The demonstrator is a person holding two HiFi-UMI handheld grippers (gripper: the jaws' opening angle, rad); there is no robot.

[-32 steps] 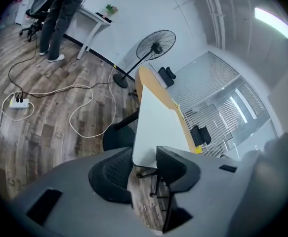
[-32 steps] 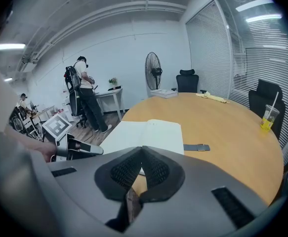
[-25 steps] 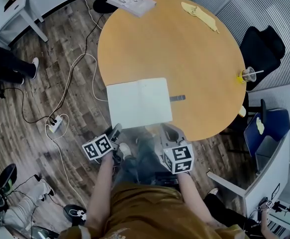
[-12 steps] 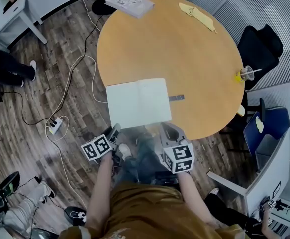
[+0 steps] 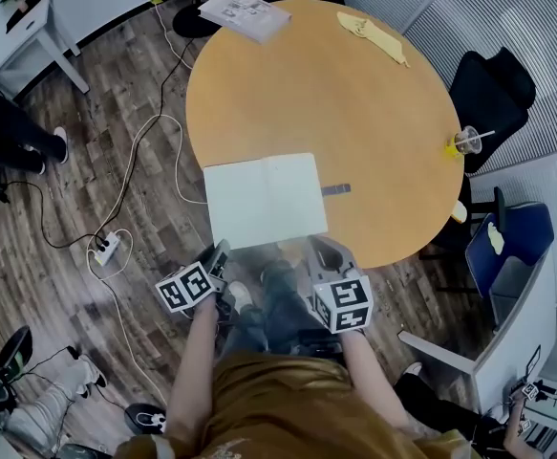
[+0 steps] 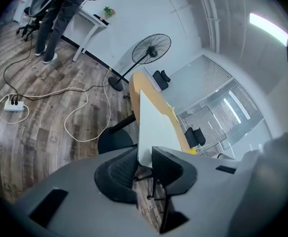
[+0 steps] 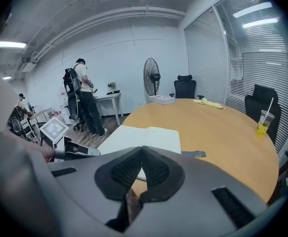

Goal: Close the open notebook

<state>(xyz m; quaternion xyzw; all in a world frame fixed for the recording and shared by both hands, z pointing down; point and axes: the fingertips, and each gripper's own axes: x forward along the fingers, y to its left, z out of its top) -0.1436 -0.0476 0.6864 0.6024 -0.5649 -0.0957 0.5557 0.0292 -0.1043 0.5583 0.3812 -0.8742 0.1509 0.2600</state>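
The open notebook (image 5: 264, 199) lies flat with its white pages up near the front edge of the round wooden table (image 5: 354, 94). My left gripper (image 5: 221, 254) is at the notebook's near left corner. In the left gripper view the notebook (image 6: 153, 122) reaches in between the jaws of that gripper (image 6: 144, 152). The jaws have just been closing, with a gap still showing, and the gripper is open. My right gripper (image 5: 331, 253) hovers by the table's near edge, right of the notebook (image 7: 144, 137). This gripper (image 7: 143, 149) is shut, with nothing between its pads.
A small grey clip (image 5: 336, 189) lies right of the notebook. A cup of yellow drink (image 5: 464, 142) stands at the right rim, papers (image 5: 245, 12) and a yellow cloth (image 5: 374, 32) at the far rim. Office chairs (image 5: 493, 89) stand right; cables and a power strip (image 5: 106, 247) lie left.
Both grippers stay in place at the notebook's near edge. The notebook has not moved.
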